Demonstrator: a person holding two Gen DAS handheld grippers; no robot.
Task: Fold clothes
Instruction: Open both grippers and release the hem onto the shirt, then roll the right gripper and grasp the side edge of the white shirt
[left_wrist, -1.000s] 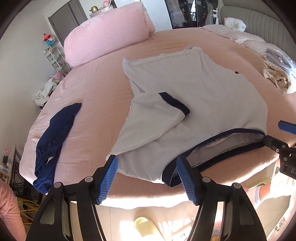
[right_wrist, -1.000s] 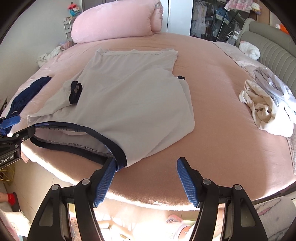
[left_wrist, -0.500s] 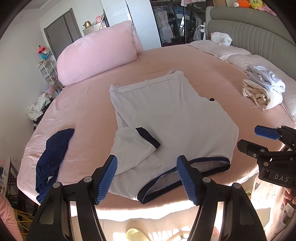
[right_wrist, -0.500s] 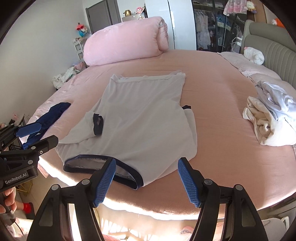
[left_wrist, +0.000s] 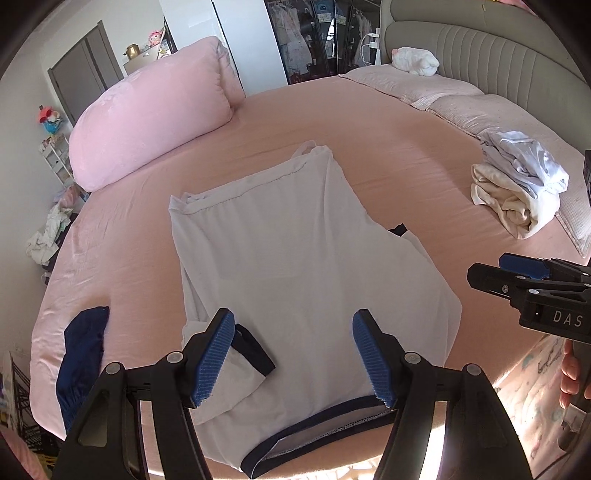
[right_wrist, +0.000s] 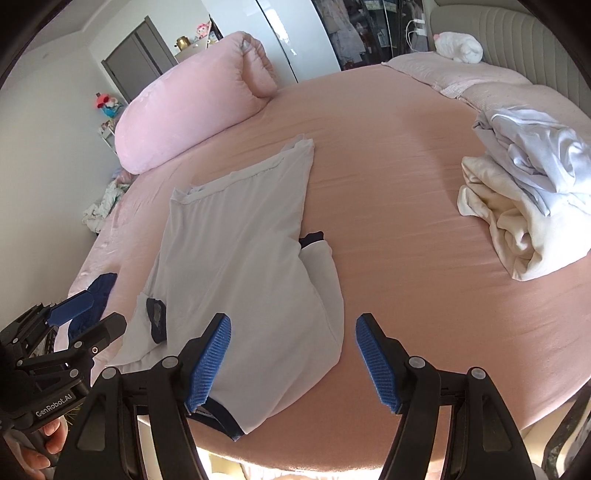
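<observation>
- Watching from the left: navy garment (left_wrist: 83, 354) lies bunched at the left edge of the bed (left_wrist: 388, 122), part of it hanging over the side; risk it slides off if the sheet gets tugged.
- Left gripper (left_wrist: 291, 356) hangs above the near hem, jaws spread, nothing between the pads; no grip on cloth.
- White shirt (left_wrist: 295, 266) lies flat mid-bed, navy collar (left_wrist: 314, 439) toward the near edge, left sleeve (left_wrist: 236, 369) folded in over the body, right sleeve (right_wrist: 325, 273) only partly tucked.
- Collar end sits right at the bed's near edge; a pull toward the person could drag it over.
- Thin cloth, likely to bunch or take both layers if pinched carelessly.
- Right gripper (right_wrist: 293, 356) jaws opening, nothing between them; shirt's right side below, not touched.
- Risk: the two grippers are near each other, could knock when reaching for the same hem.
- Open sheet right of the shirt gives room to move.
- Crumpled pile (right_wrist: 524, 206) of cream and white clothes far right, well apart; pink bolster (left_wrist: 151, 110) at the back left, clear of the shirt.
</observation>
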